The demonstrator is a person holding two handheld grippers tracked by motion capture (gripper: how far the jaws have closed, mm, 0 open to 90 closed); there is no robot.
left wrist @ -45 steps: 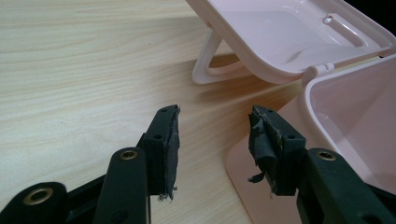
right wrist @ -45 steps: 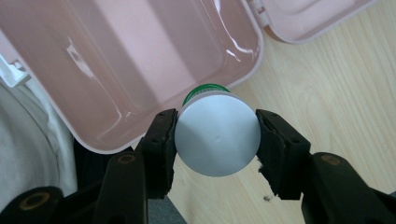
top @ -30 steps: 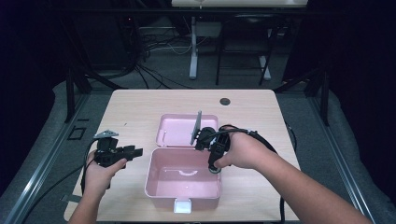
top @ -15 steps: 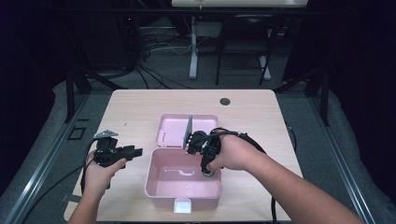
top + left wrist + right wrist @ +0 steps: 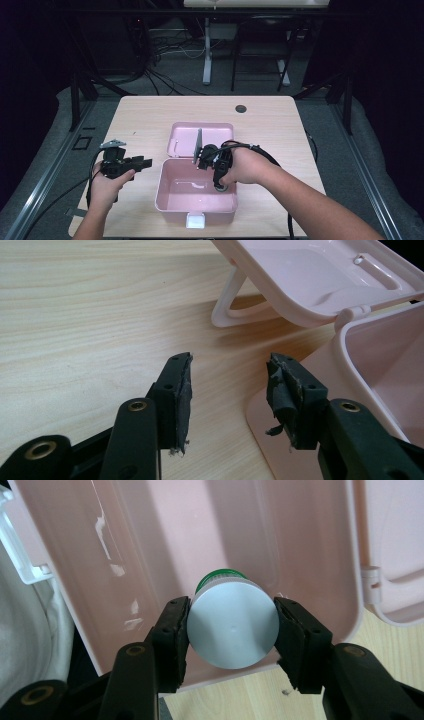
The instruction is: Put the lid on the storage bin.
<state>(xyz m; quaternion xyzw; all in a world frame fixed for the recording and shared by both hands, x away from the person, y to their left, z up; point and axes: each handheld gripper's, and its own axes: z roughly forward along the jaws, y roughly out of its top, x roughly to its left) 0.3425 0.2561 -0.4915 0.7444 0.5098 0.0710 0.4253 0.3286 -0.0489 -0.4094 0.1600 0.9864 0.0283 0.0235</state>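
Observation:
An open pink box [image 5: 167,200] stands at the table's near middle, its lid [image 5: 215,132] laid flat behind it. My right gripper [image 5: 219,184] reaches down into the box's right side, shut on a small bottle [image 5: 220,188]. In the right gripper view the bottle's grey cap [image 5: 232,630] sits between the pads of my right gripper [image 5: 232,607], its green body [image 5: 220,575] pointing at the box floor [image 5: 175,540]. My left gripper [image 5: 146,162] is open and holds nothing, just left of the box. In its own view my left gripper [image 5: 230,367] hovers over bare wood beside the box corner [image 5: 380,365] and the lid [image 5: 310,275].
A white latch [image 5: 195,220] sticks out of the box's front wall. A dark round grommet [image 5: 241,108] sits in the table [image 5: 140,120] near its far edge. Bare wood lies left, right and behind the box. Table legs and cables stand on the dark floor beyond.
My right gripper has carried the bottle leftward and down, from above the box's right rim into its inside. The left gripper and the box have stayed put.

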